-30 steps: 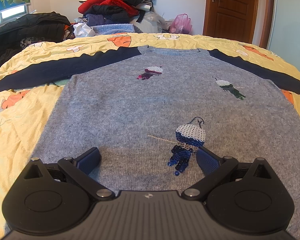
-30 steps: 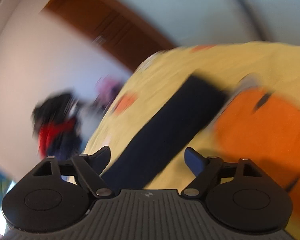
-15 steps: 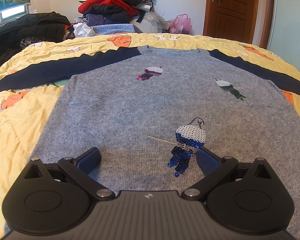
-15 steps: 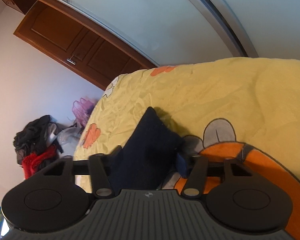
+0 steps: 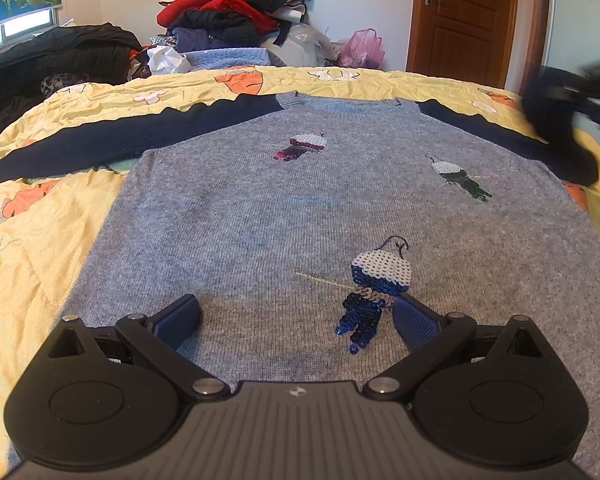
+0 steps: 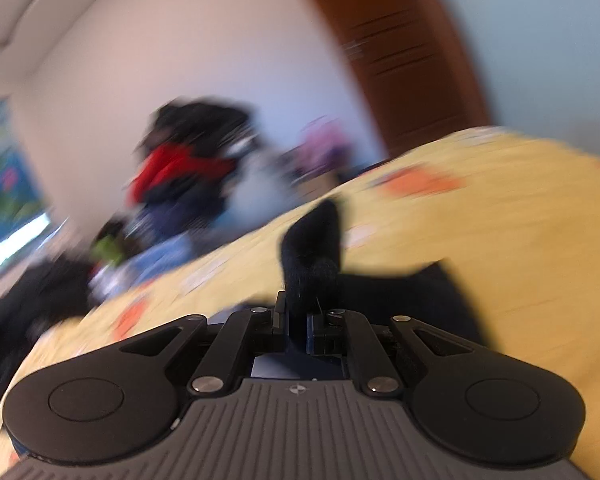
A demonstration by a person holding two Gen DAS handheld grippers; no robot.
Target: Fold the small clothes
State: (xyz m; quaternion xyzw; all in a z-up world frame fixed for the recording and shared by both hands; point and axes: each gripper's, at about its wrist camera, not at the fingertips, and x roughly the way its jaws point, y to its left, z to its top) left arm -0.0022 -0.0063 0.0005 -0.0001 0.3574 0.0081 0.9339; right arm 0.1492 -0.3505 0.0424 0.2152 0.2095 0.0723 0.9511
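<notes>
The grey sweater (image 5: pixel 320 216) lies flat, front up, on the yellow bedspread (image 5: pixel 40 240), and it serves as the landmark here. A second ago its right navy sleeve (image 6: pixel 312 256) lay stretched out flat on the bedspread beyond the body's right edge, with the right gripper (image 6: pixel 298 322) hovering over it, fingers apart. Now those fingers are pressed together on the cuff end of that sleeve, a tuft of dark knit standing up between them. In the left wrist view the same sleeve is bunched and raised off the bed at the sweater's right shoulder, blurred along with the gripper that carries it. The heavy smear in the right wrist view suggests a fast swing.

The left gripper (image 5: pixel 296 316) has not shifted: it sits over the sweater's hem beside the blue sequin figure (image 5: pixel 374 292), fingers spread wide with nothing between them. The left sleeve (image 5: pixel 120 136) has stayed stretched out flat from the sweater's other shoulder.

The first fold therefore looks to be under way: the right sleeve has been picked up and is probably being brought in across the grey body. The left sleeve and the body folds remain to be done.
</notes>
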